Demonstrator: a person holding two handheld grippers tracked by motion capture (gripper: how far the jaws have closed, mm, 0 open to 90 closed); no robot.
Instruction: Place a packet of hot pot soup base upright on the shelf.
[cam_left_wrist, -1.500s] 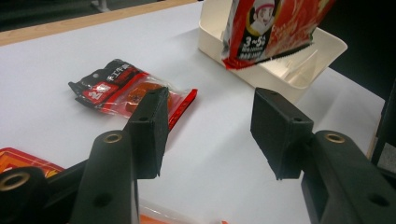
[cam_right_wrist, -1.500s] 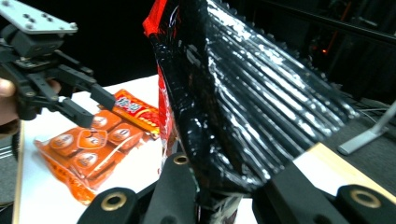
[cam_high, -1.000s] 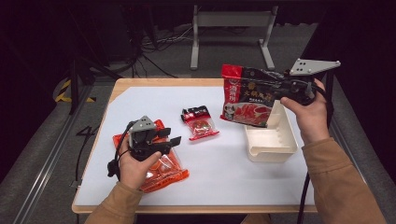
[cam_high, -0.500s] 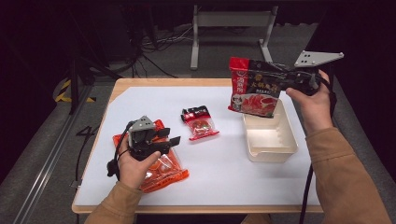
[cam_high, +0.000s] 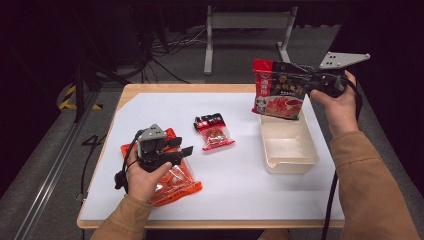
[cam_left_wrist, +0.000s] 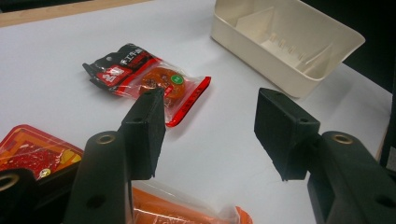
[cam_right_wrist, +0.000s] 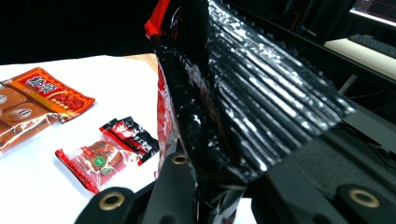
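Dark room, lit table

A white sheet (cam_high: 240, 180) is covering the wooden table (cam_high: 190, 88); a grey metal stand (cam_high: 245, 22) and cables (cam_high: 170, 42) are sitting on the floor (cam_high: 45, 165) behind.

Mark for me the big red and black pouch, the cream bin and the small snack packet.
big red and black pouch (cam_high: 280, 95), high view, on its printed front face.
cream bin (cam_high: 290, 167), high view, on its near rim.
small snack packet (cam_left_wrist: 154, 81), left gripper view, on its clear window.

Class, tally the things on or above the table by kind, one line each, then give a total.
Food packets: 3 (large red packet, small packet, orange packet)
Cream trays: 1
Total: 4
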